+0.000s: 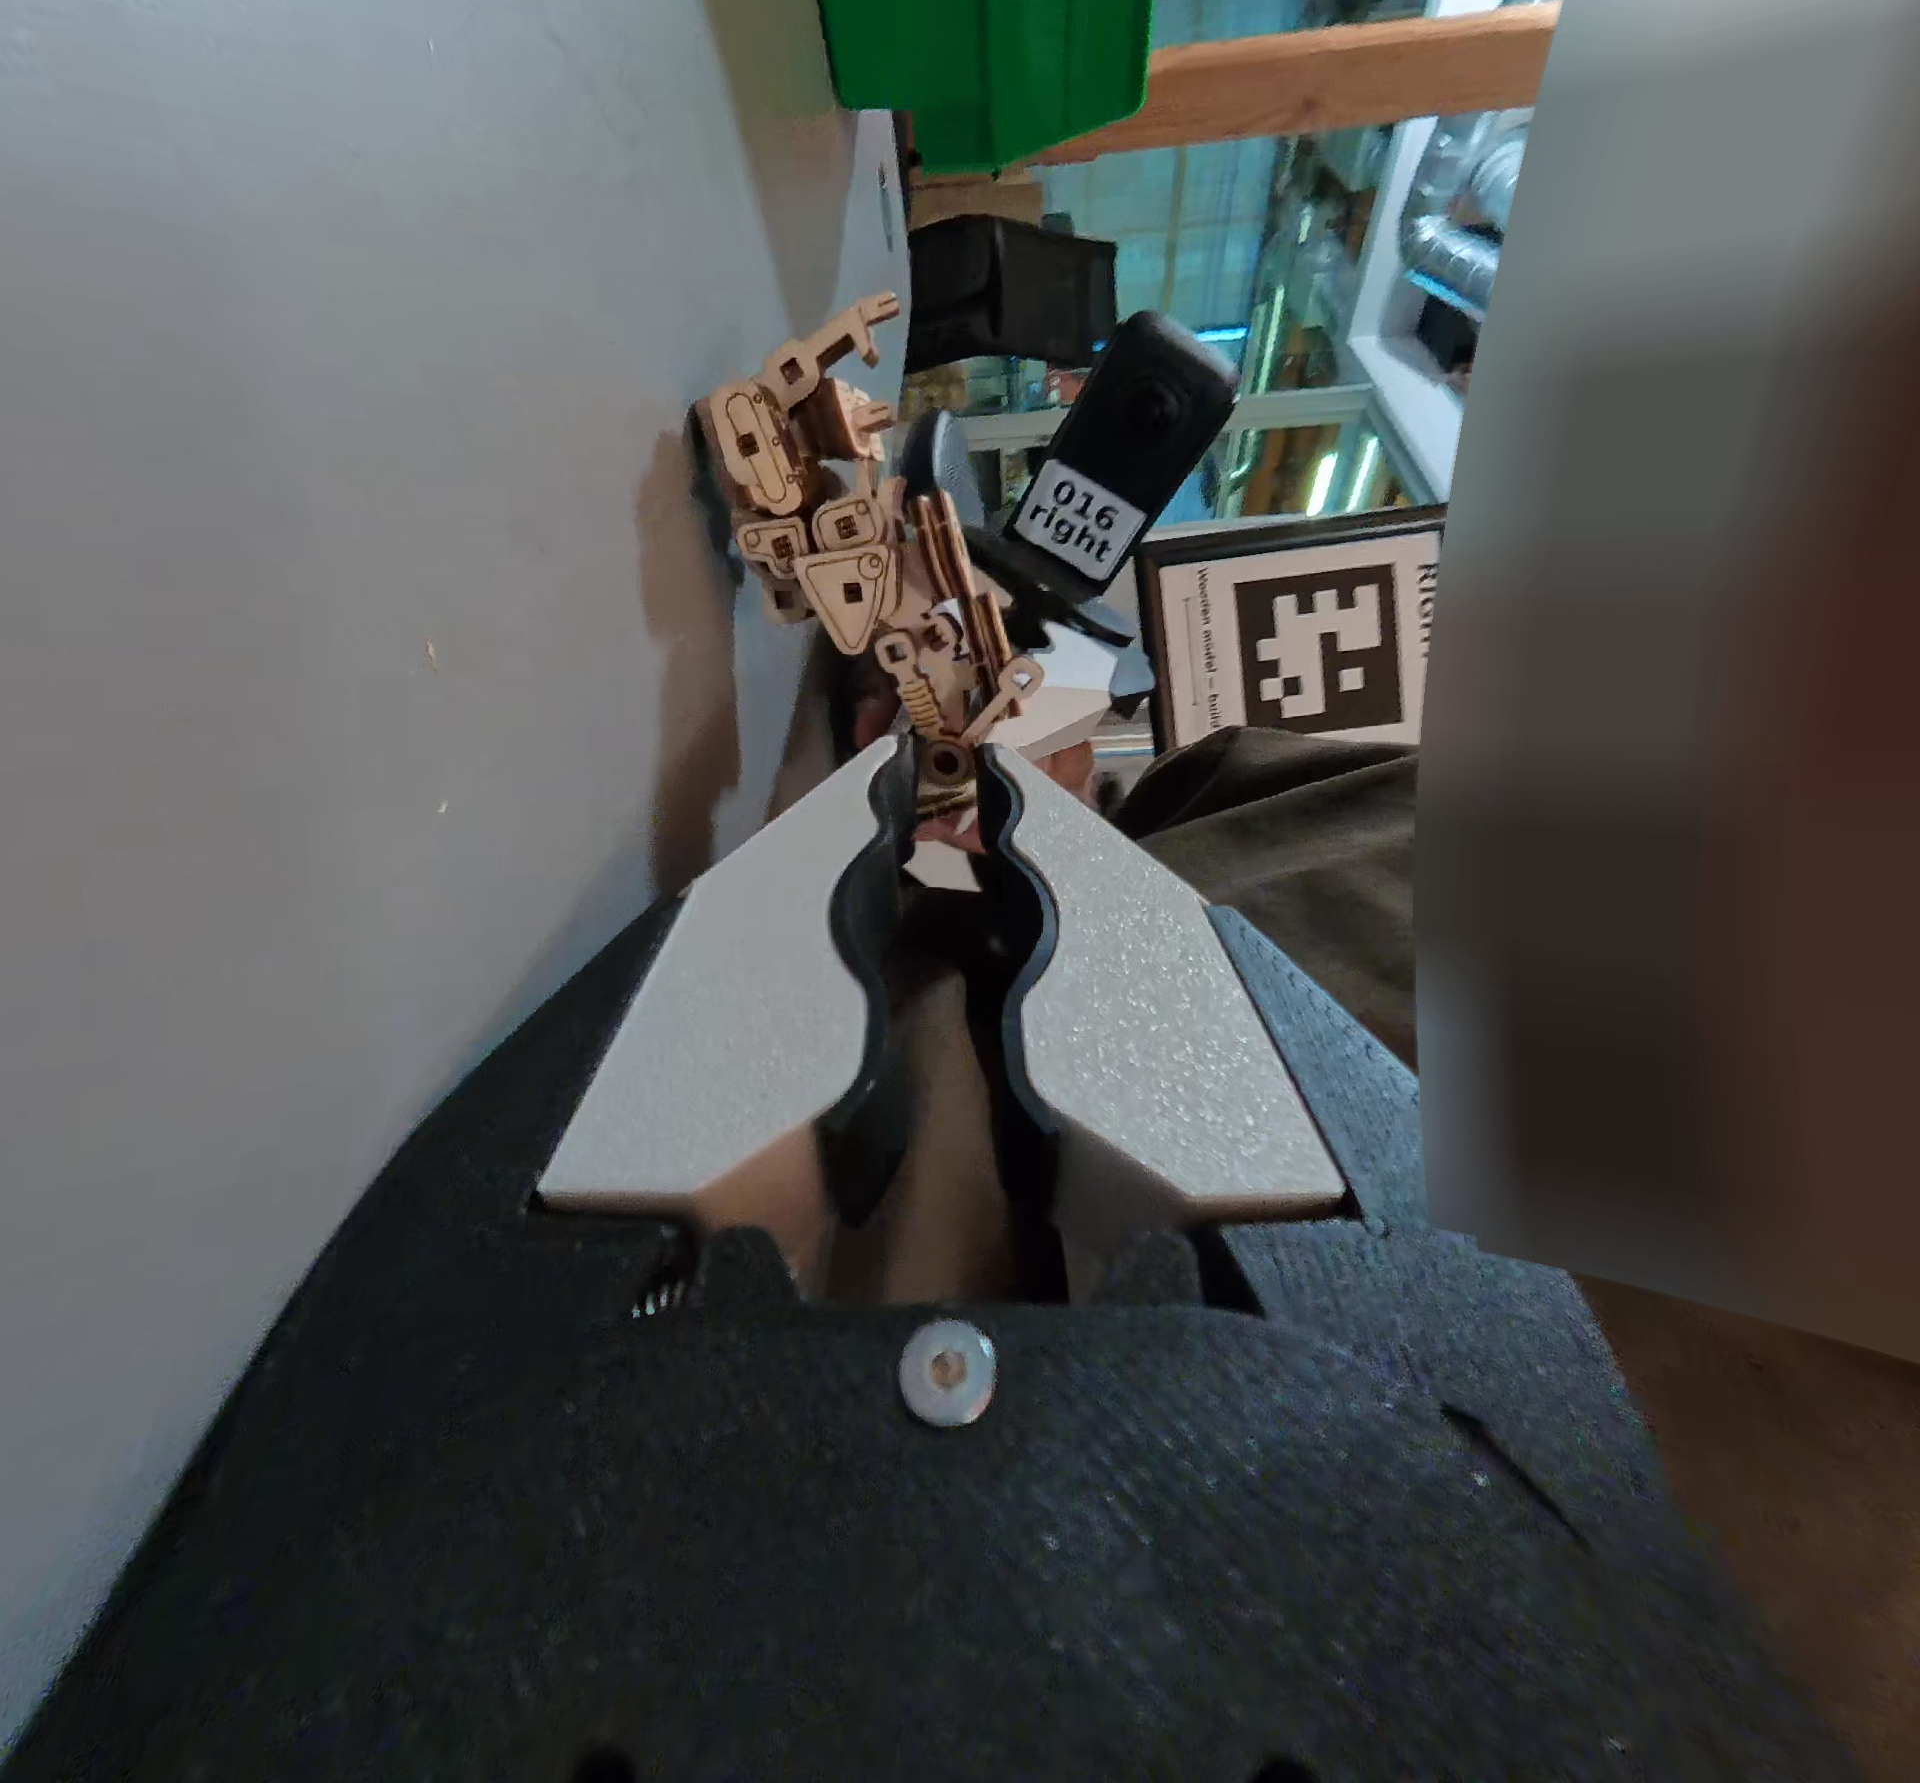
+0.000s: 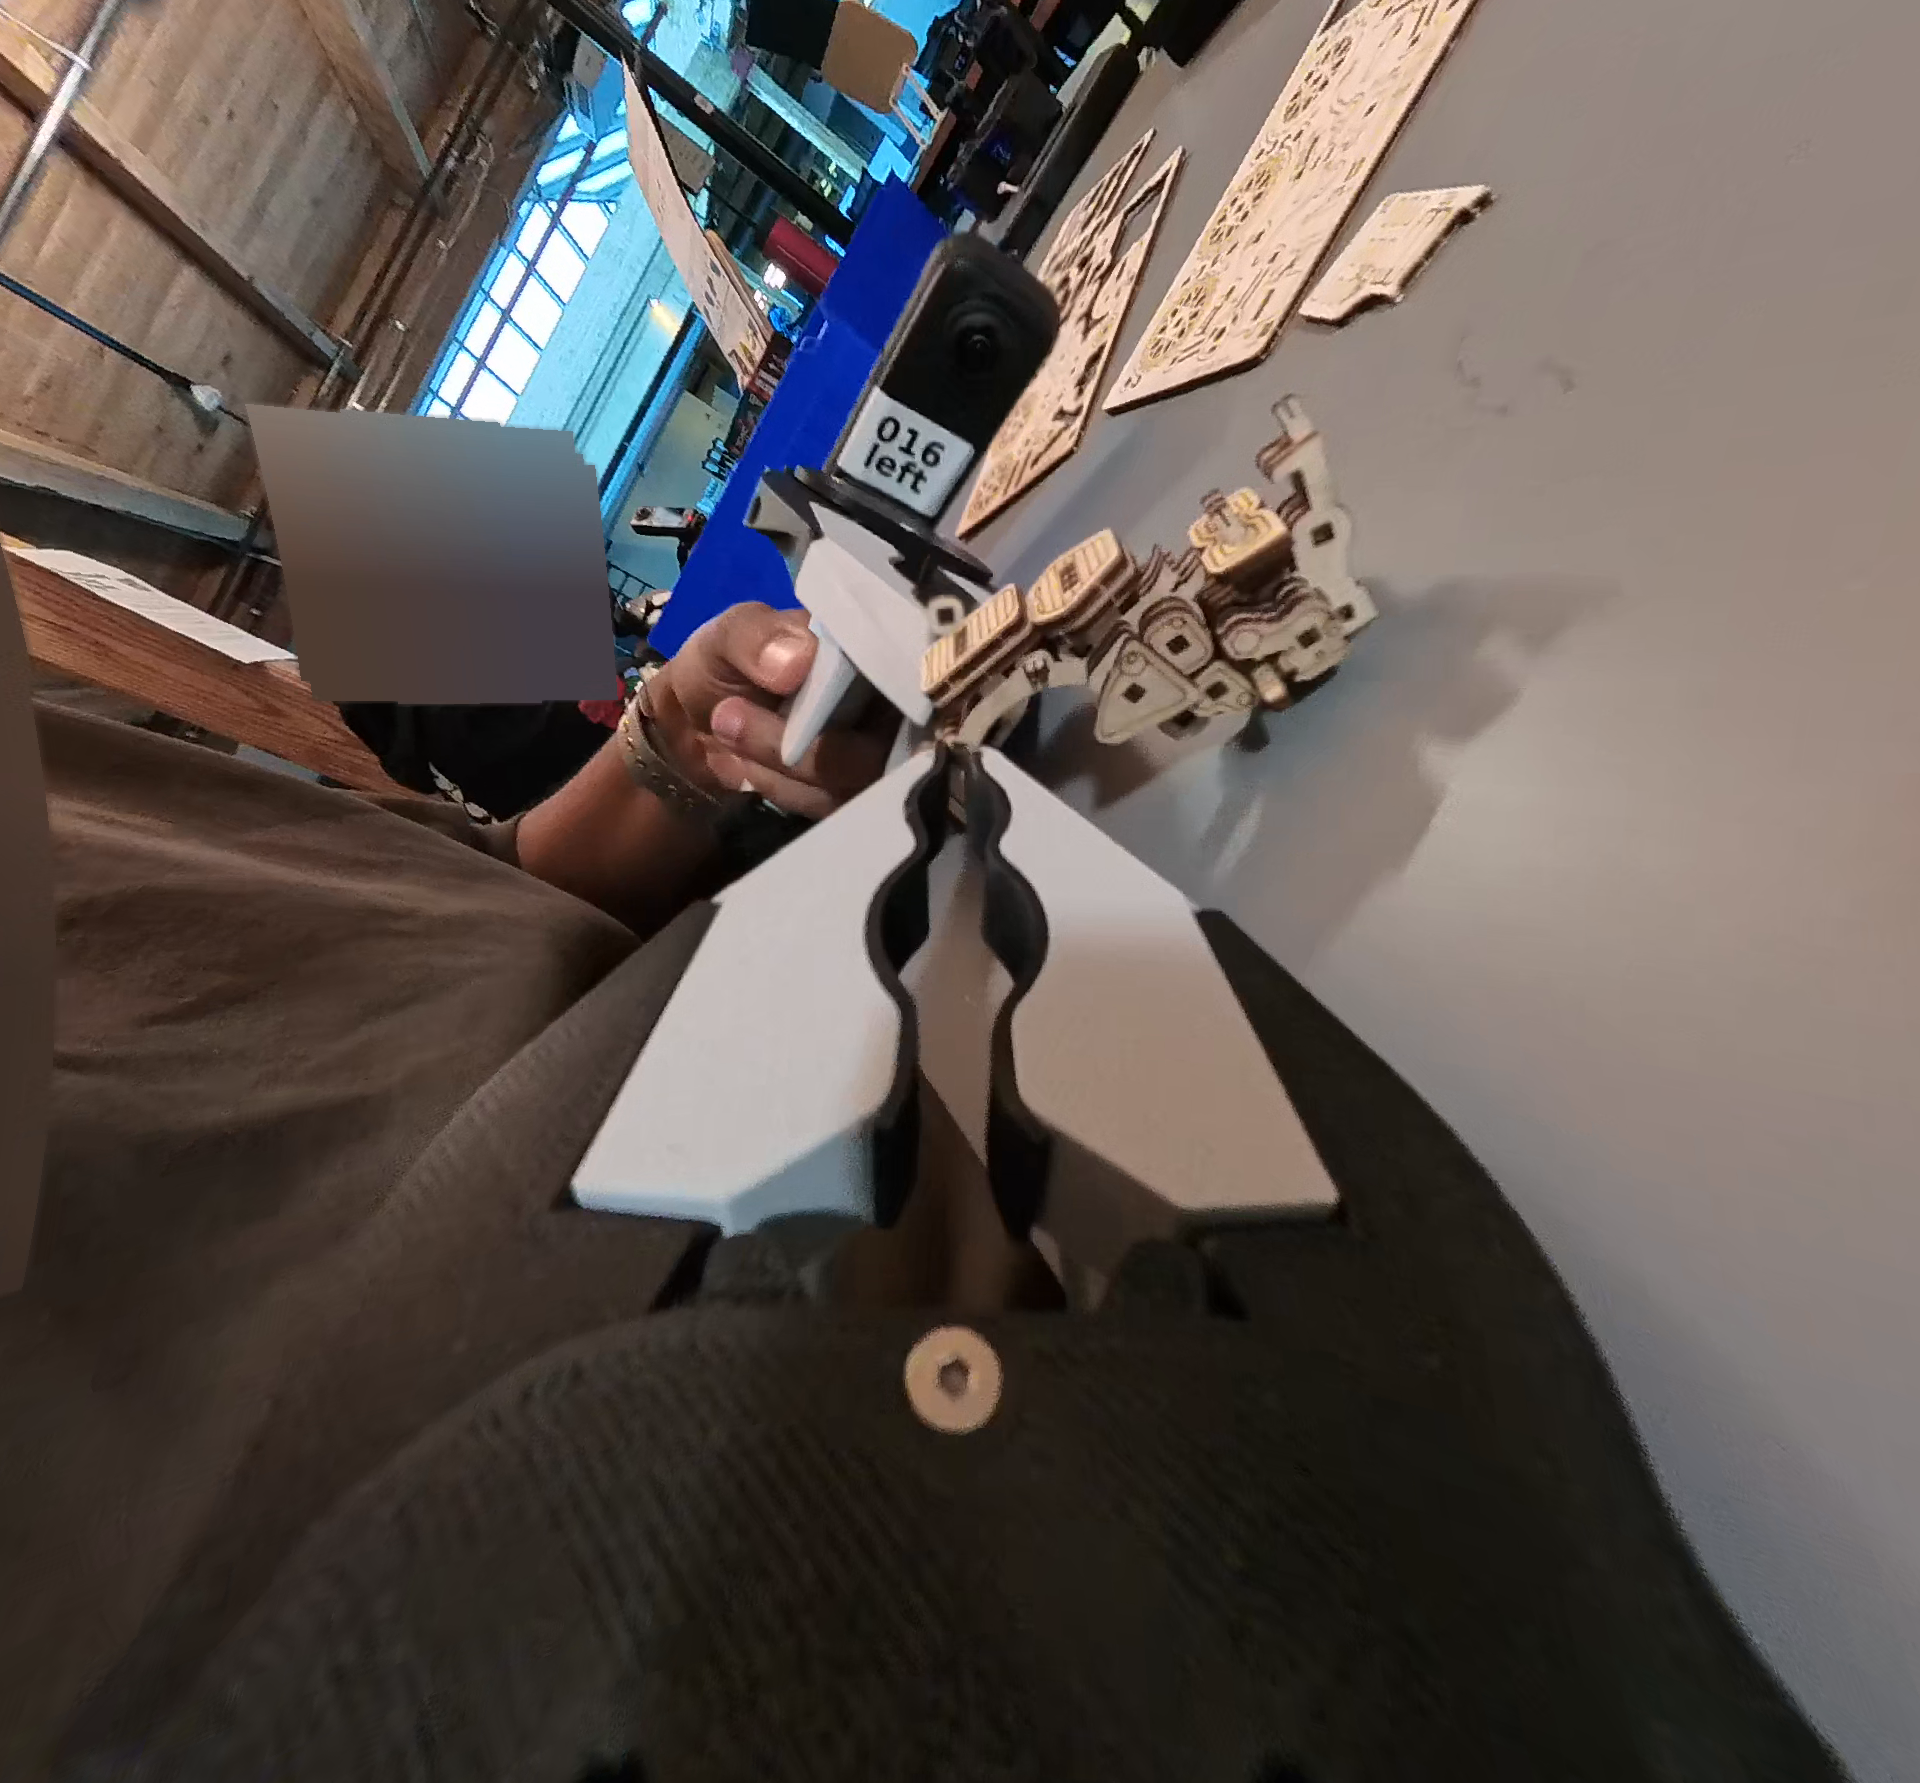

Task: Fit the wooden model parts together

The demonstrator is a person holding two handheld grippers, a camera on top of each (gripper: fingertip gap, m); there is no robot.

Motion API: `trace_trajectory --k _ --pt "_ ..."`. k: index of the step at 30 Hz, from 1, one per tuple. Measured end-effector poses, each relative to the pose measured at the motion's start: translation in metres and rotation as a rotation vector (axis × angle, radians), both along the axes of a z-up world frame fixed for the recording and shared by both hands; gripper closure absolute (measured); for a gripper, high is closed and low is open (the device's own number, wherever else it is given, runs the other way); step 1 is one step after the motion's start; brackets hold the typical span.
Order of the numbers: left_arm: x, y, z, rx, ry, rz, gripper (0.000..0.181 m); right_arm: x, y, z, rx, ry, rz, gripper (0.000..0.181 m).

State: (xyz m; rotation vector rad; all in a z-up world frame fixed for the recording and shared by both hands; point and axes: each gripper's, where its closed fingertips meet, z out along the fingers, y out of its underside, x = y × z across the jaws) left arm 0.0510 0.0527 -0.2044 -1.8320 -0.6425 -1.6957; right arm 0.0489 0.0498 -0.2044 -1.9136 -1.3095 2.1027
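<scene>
Left claw (image 1: 943, 777) tips hiding model (image 1: 831, 528) end

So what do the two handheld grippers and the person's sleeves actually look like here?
Both the left gripper and the right gripper look alike: a textured black body with a silver screw, and pale grey wedge-shaped fingers lined with wavy black pads. Each carries a black camera bearing a white label. The person wears a brown sleeve and a wristband.

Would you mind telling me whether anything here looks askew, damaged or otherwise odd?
Nothing stands out. The wooden model rests on the grey table and looks intact, each tool gripping it at one end. The wooden part sheets lie flat beyond it.
</scene>
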Motion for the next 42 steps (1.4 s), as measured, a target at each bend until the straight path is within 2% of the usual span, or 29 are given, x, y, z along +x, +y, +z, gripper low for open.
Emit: trace_trajectory --k 9,18,26,36,42 --pt "0.002 -0.004 -0.005 -0.002 0.082 -0.046 0.173 0.001 -0.004 -0.006 0.069 -0.021 0.026 0.181" --pt "0.002 -0.001 -0.008 0.008 0.141 -0.011 0.173 0.001 -0.001 -0.011 0.131 -0.047 0.020 0.180" --pt "0.004 0.003 -0.011 -0.005 0.159 0.022 0.173 0.011 0.007 -0.011 0.199 -0.075 0.015 0.154" --pt "0.005 0.006 -0.015 -0.018 0.226 0.056 0.173 0.010 -0.009 -0.017 0.408 -0.074 -0.048 0.159" --pt "0.005 0.006 -0.016 -0.015 0.260 0.071 0.173 0.010 -0.006 -0.018 0.388 -0.104 -0.084 0.163"
